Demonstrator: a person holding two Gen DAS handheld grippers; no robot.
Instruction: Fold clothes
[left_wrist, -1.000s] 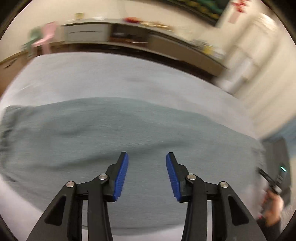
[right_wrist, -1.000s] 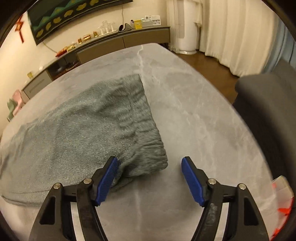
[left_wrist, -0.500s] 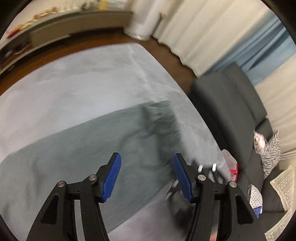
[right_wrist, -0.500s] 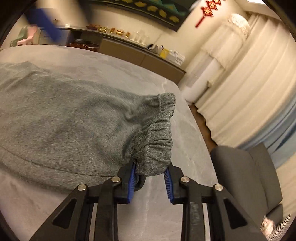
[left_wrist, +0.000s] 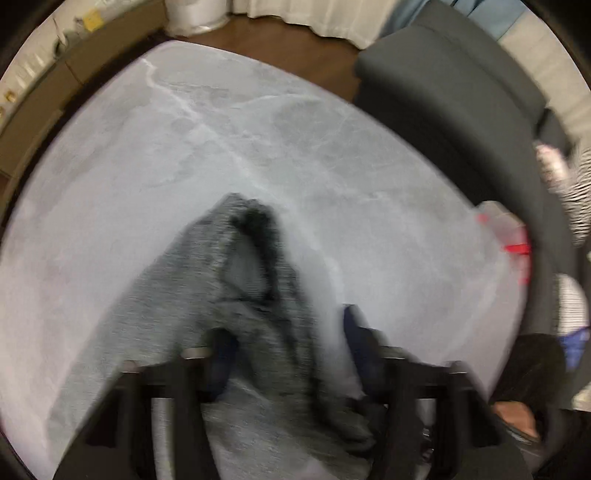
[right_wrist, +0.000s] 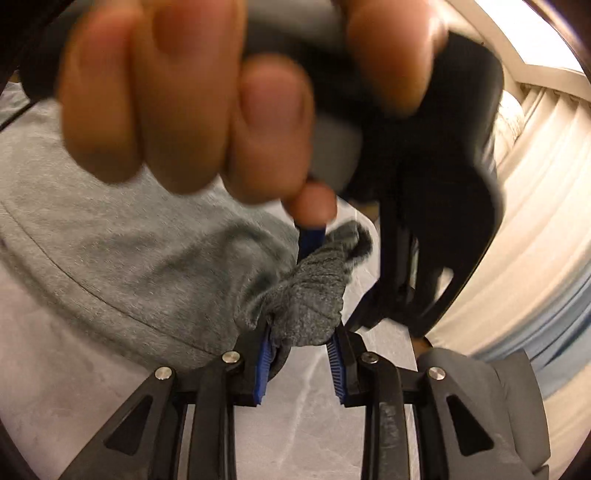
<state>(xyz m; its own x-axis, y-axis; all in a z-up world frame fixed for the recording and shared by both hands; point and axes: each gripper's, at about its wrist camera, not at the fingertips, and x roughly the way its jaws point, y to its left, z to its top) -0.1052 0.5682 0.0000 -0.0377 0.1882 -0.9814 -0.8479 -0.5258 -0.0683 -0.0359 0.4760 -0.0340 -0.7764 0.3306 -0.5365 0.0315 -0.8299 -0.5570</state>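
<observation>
A grey knitted garment (right_wrist: 122, 258) lies on the grey marble table (left_wrist: 184, 155). My right gripper (right_wrist: 300, 352) is shut on its ribbed waistband (right_wrist: 314, 295) and holds that end lifted. In the left wrist view the same bunched waistband (left_wrist: 255, 266) rises between the fingers of my left gripper (left_wrist: 288, 350), which is open around it; the view is blurred. The person's hand (right_wrist: 184, 103) holding the left gripper fills the top of the right wrist view, just beyond the waistband.
A dark grey sofa (left_wrist: 461, 85) stands past the table's right edge, with striped cushions (left_wrist: 576, 199) on it. A red and clear item (left_wrist: 509, 236) sits at the table's right edge. White curtains (right_wrist: 535, 221) hang beyond.
My left gripper has swung in over the waistband held by my right gripper, which now sits between its open fingers. The right gripper has lifted the waistband a little.
</observation>
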